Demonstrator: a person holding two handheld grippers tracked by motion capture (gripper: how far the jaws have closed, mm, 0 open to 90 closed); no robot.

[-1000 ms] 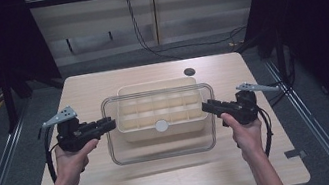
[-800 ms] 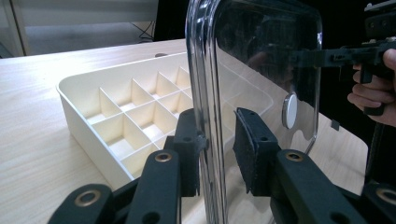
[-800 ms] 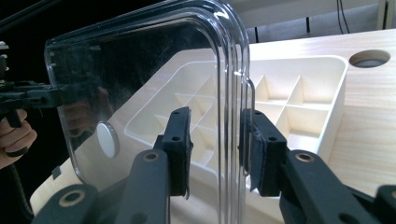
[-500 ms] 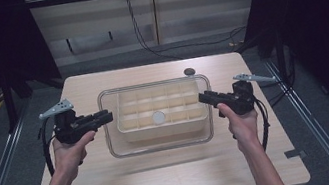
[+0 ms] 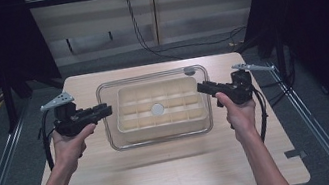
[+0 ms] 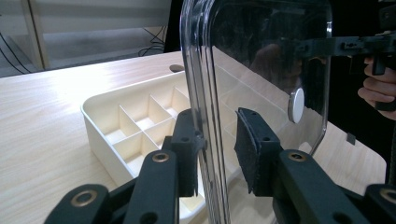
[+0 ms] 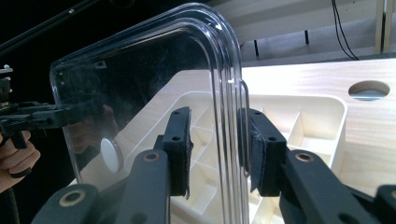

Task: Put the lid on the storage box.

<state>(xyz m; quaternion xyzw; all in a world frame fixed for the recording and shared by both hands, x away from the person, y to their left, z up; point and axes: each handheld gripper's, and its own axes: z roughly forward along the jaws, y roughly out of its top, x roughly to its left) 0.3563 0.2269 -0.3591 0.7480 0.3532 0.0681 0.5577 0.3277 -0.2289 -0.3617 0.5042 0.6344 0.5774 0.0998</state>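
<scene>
The one clear lid, a rounded rectangle with a thick rim and a single white round knob at its middle, hung level in the air directly over the one cream tray, which sat on the wooden table toward its far half. Through the lid I could count the tray's compartments as three rows of four, so twelve in all. I held the lid by its two short ends, one pair of tongs to each. My left gripper had the left rim between its jaws; in the left gripper view the left gripper had one pad against the rim while the other pad stood a little off the plastic, its jaws having just been easing apart, so I cannot say that grip was firm. My right gripper was clamped on the right rim, and in the right gripper view the right gripper showed both pads set close on either side of the edge. Both of my forearms came in from the near edge of the table, spread wide, wrists level, each hand wrapped round its handle with the jaws pointing inward toward each other across the lid. One dark round hole lay in the tabletop just beyond the lid's far right corner.
</scene>
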